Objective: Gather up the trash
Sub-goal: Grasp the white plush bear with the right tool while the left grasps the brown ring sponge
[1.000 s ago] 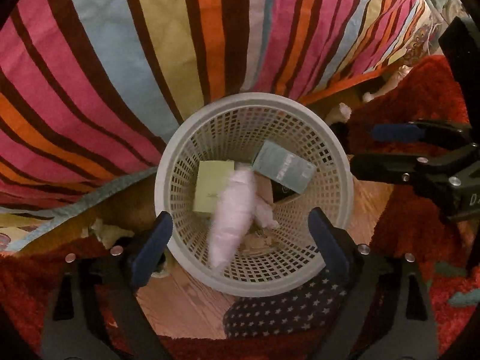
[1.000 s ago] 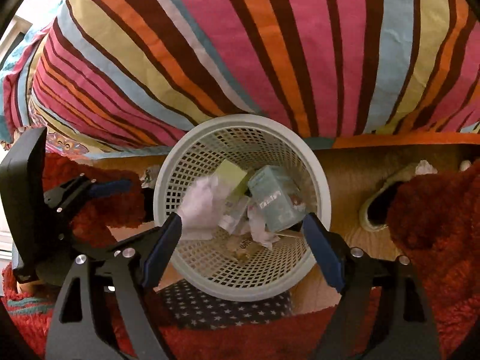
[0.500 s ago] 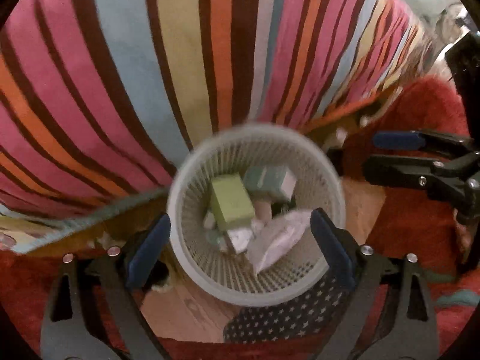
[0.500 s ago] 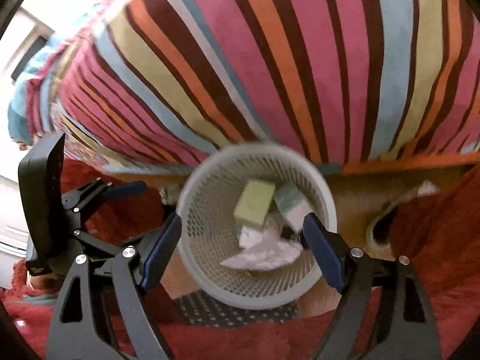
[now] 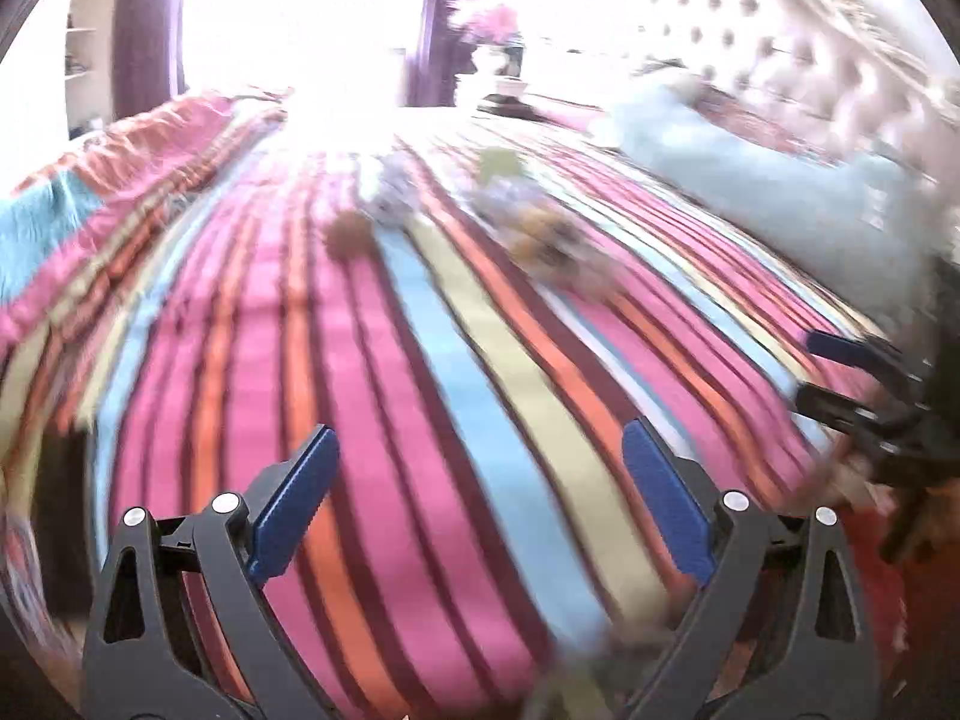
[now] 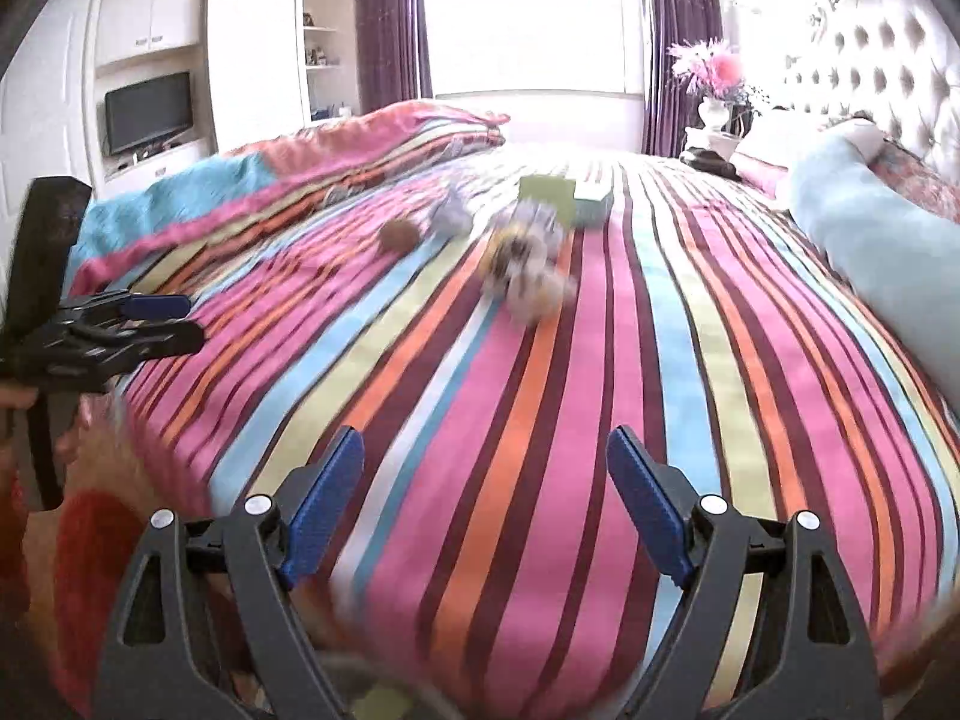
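Several pieces of trash lie on the striped bedspread [image 6: 540,396]: a crumpled wrapper pile [image 6: 525,267], a brown ball [image 6: 398,235], a grey crumpled piece [image 6: 450,216], a green box [image 6: 546,195] and a pale teal box [image 6: 591,204]. In the blurred left wrist view they show as the wrapper pile [image 5: 540,240] and the brown ball [image 5: 348,237]. My left gripper [image 5: 480,498] is open and empty over the near bed edge. My right gripper [image 6: 486,504] is open and empty, well short of the trash. The basket is out of view.
A light blue bolster [image 6: 876,240] lies along the right by the tufted headboard [image 6: 888,78]. A folded duvet [image 6: 288,180] lies at the left. A vase of pink flowers [image 6: 714,96], a TV [image 6: 147,111] and a red rug [image 6: 90,540] are around the bed.
Both grippers have swung up from over the basket to face across the bed. The basket with its dropped trash has left both views.
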The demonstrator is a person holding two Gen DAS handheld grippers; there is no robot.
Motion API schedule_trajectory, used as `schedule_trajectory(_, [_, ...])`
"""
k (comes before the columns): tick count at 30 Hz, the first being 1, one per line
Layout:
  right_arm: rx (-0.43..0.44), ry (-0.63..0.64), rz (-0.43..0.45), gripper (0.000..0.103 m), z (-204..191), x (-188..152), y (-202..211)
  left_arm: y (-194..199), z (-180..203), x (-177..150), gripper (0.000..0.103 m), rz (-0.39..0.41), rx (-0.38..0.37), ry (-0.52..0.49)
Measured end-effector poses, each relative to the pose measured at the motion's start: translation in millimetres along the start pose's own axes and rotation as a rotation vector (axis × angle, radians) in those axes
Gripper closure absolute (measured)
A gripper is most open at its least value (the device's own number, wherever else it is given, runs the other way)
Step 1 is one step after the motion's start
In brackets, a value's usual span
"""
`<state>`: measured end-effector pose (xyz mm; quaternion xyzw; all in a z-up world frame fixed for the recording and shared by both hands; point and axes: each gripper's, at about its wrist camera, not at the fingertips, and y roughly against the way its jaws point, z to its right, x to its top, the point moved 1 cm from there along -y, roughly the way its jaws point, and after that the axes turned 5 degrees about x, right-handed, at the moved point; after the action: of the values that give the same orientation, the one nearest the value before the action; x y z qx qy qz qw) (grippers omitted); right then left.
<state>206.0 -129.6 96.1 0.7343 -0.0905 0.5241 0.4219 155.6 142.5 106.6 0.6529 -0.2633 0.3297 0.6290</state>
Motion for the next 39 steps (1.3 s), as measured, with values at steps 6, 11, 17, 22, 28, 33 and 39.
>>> schedule_trajectory(6, [-0.013, 0.028, -0.037, 0.024, 21, 57, -65, -99, -53, 73, 0.011, -0.045, 0.08, 0.112])
schedule_trajectory(11, [-0.002, 0.044, -0.095, 0.024, 29, 79, -107, -157, -74, 106, 0.011, -0.091, 0.059, 0.181])
schedule_trajectory(17, [-0.008, 0.048, -0.152, 0.024, 37, 87, -143, -199, -79, 126, 0.011, -0.121, 0.111, 0.105])
schedule_trajectory(22, [0.022, 0.044, -0.179, 0.024, 40, 95, -165, -224, -88, 134, 0.011, -0.166, 0.104, 0.107])
schedule_trajectory(28, [0.049, 0.026, -0.221, 0.024, 43, 98, -187, -244, -89, 136, 0.011, -0.193, 0.107, 0.101])
schedule_trajectory(33, [0.058, 0.001, -0.259, 0.025, 45, 94, -201, -257, -89, 133, 0.036, -0.231, 0.138, 0.075])
schedule_trajectory(39, [0.068, -0.03, -0.273, 0.064, 42, 90, -196, -250, -93, 132, 0.05, -0.203, 0.176, 0.077])
